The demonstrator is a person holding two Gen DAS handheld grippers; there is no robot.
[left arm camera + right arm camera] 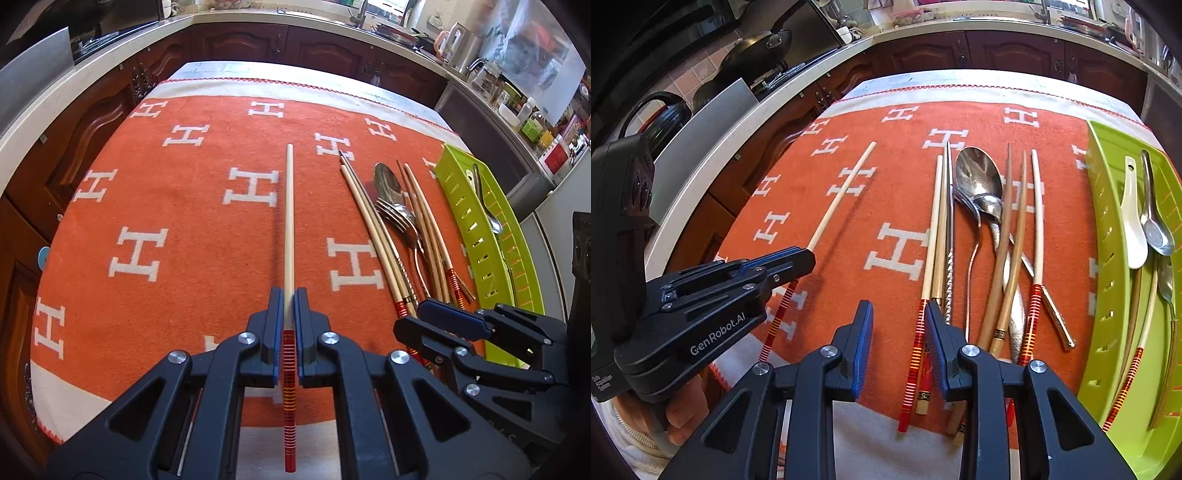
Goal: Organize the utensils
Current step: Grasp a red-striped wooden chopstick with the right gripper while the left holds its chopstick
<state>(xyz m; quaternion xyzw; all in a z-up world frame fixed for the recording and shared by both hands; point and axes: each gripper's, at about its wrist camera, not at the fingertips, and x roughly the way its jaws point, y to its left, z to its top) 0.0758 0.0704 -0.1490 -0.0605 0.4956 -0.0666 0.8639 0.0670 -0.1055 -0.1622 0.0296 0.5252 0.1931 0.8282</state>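
While the left tool point(289, 295) clamps one chopstick point(289, 221), the right tool point(899, 310) hangs released over the loose pile.

Low in the frame, a red-banded chopstick point(916, 343) lies between the right tool's spread jaws, long axis running up-frame. Farther along, spoons point(979, 177) crowd mid-frame; the green tray point(1108, 258) sits at right. Only the right view shows the tray's white spoon point(1132, 221).

The chopstick point(289, 221) looks like smooth pale wood, with shiny red and gold stripes near its end. The cloth point(166, 206) is fuzzy and orange, not shiny at all. The big spoon point(979, 177) is bright, shiny metal. The tray point(1108, 258) is smooth green plastic. The white spoon point(1132, 221) looks glossy. The left gripper point(289, 299) is dull black plastic.
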